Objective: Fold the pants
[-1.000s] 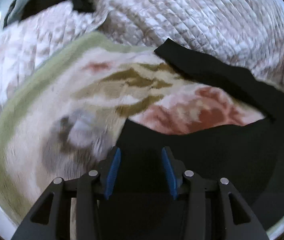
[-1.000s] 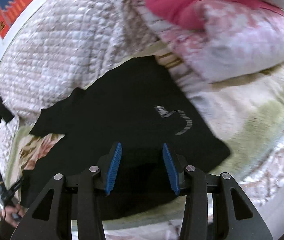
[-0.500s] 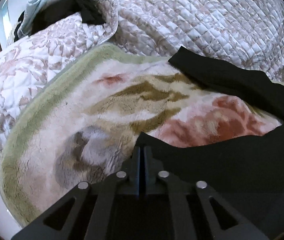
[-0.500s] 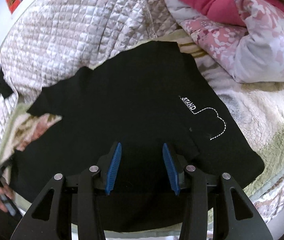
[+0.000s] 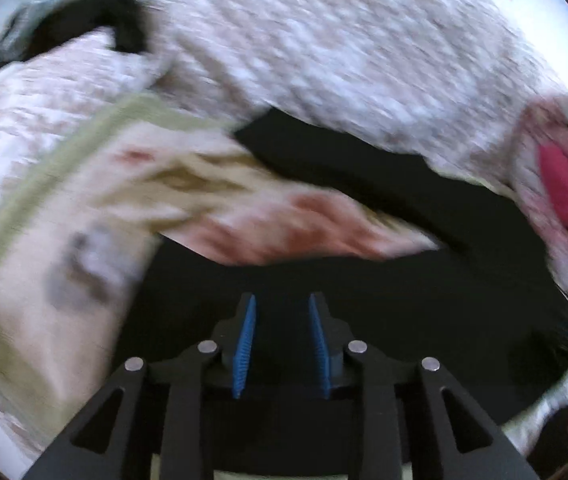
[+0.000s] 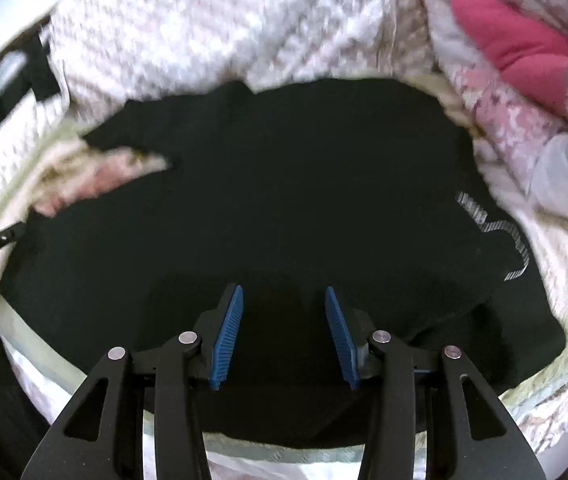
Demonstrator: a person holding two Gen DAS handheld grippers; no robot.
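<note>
One pair of black pants (image 6: 284,200) lies spread on the bed, over a floral fleece blanket (image 5: 84,208) and below a quilted bedspread (image 6: 204,20) banked along the far edge; the waist end sits toward the bed's right side, beside a pink-and-white pillow (image 6: 524,92), and the two legs run toward the left side, parted by a wedge of blanket. A white stitched mark (image 6: 500,232) shows near the waist. Two tools are in view: the left hand-held gripper (image 5: 280,344) hangs over the near leg with its blue pads spread and nothing between them; the right hand-held gripper (image 6: 284,336) hangs over the seat region near the bed's front edge, likewise spread and empty — both views are motion-blurred.

Step in hand, as judged: the garment is laid flat but no fold appears made, so the lengthwise fold — one leg onto the other — remains. The next move calls for each tool to close on the near edge, at hem end and waist end, then lift and carry it across without dragging the layer beneath.

Count: one pair of pants, two legs, two tools, one pillow, one blanket.
</note>
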